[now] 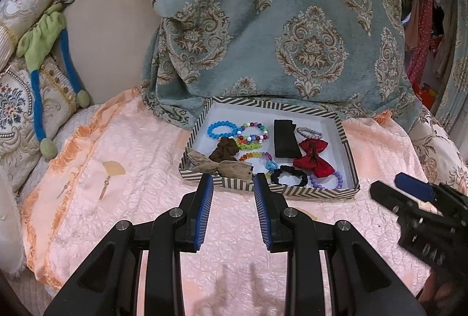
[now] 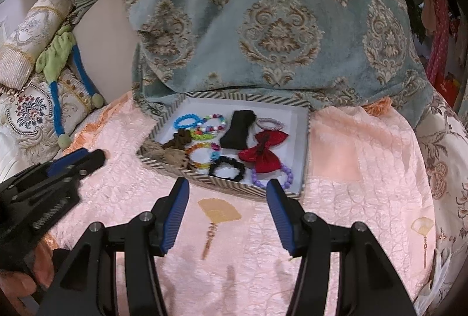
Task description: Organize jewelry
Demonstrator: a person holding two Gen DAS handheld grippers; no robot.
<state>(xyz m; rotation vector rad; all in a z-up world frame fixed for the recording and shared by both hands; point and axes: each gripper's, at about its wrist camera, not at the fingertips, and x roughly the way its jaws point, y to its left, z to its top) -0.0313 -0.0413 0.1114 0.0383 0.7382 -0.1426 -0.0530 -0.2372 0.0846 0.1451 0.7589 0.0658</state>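
With both the left claw [image 1: 231,184] and right claw [image 2: 228,188] held wide and empty just before the box [image 1: 349,167] on the bed, tangled bracelets [image 1: 251,137] could be dragged out together.

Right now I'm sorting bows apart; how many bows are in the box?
2: a red bow at the box's right, a tan bow at its near-left corner. Others may be hidden.
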